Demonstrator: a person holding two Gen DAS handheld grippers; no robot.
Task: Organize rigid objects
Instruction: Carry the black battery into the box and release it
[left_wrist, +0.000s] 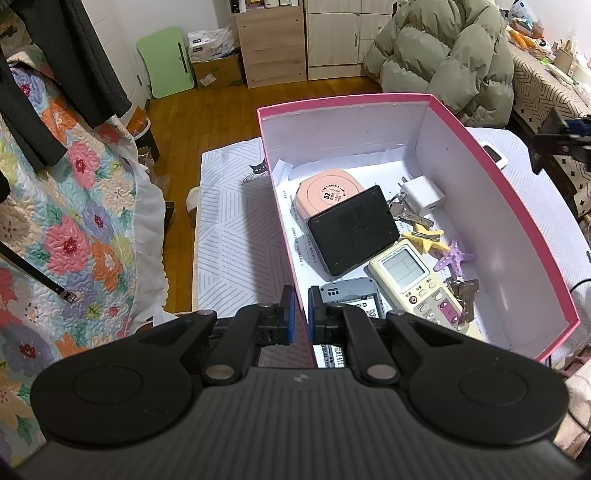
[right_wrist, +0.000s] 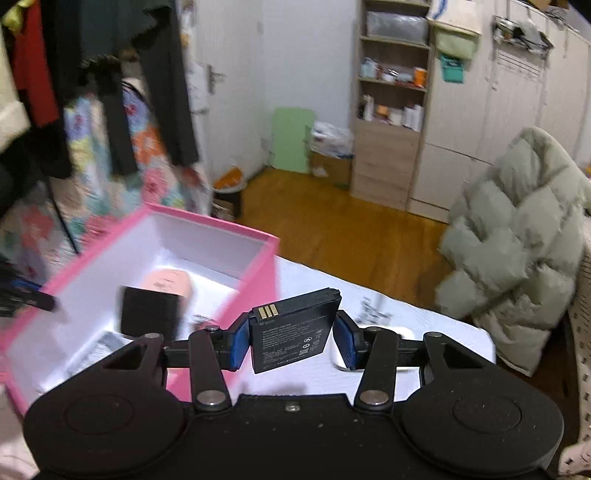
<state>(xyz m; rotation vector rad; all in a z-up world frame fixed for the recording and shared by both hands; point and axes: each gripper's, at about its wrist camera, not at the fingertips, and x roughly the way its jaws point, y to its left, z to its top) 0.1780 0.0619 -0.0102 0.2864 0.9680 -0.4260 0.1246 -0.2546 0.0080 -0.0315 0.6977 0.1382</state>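
Battery (right_wrist: 293, 330), a flat black pack with gold contacts on its upper edge, sat tilted between the blue pads (right_wrist: 236, 345) of the right gripper (right_wrist: 291, 343), which pinched it above the white-clothed counter (right_wrist: 424, 321), just beside the pink box (right_wrist: 255, 291). The left gripper (left_wrist: 299, 314) had its fingers nearly pressed together on the box's near wall (left_wrist: 301, 317), one finger inside and one outside. Inside the box (left_wrist: 480, 177) lay a pink round case (left_wrist: 328, 190), a black square device (left_wrist: 352, 230) leaning on it, a white charger plug (left_wrist: 423, 195), keys (left_wrist: 406, 216), yellow (left_wrist: 424, 238) and purple starfish clips (left_wrist: 454, 258), and a cream remote (left_wrist: 417, 282). A small white device (left_wrist: 495, 155) rested on the counter outside the box.
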